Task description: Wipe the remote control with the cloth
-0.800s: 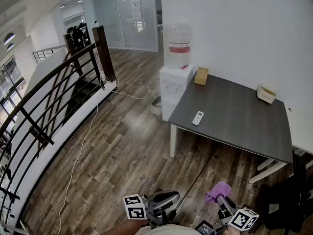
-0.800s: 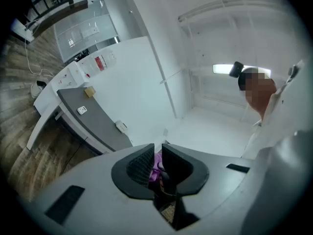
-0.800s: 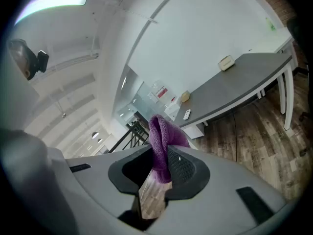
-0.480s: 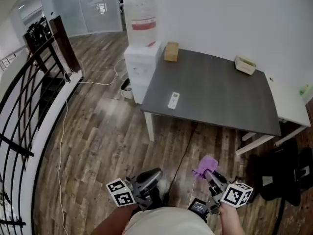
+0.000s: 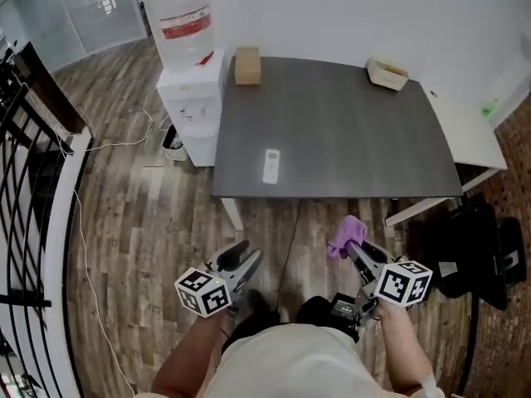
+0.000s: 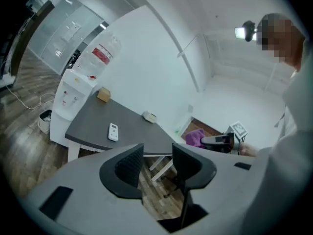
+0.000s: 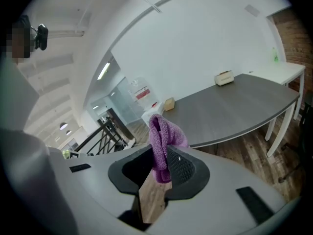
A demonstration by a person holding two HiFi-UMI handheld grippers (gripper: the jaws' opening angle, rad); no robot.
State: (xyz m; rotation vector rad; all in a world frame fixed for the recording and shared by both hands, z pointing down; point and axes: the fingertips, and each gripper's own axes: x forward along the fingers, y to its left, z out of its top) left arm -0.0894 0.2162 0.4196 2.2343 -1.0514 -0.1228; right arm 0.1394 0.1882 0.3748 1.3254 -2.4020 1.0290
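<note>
Standing off the table (image 5: 348, 139), our right gripper (image 5: 354, 249) pinches the purple cloth (image 5: 344, 235), left gripper (image 5: 246, 258) parted, empty; next we reach the remote control (image 5: 271, 165).

Bright daylight perhaps; fisheye-warped edges.

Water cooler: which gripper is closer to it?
Left. The left gripper is nearly straight before the water cooler; the right gripper, holding the cloth, is farther right.

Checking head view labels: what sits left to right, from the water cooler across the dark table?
From the left: water cooler → cardboard box → remote control → beige tray.
</note>
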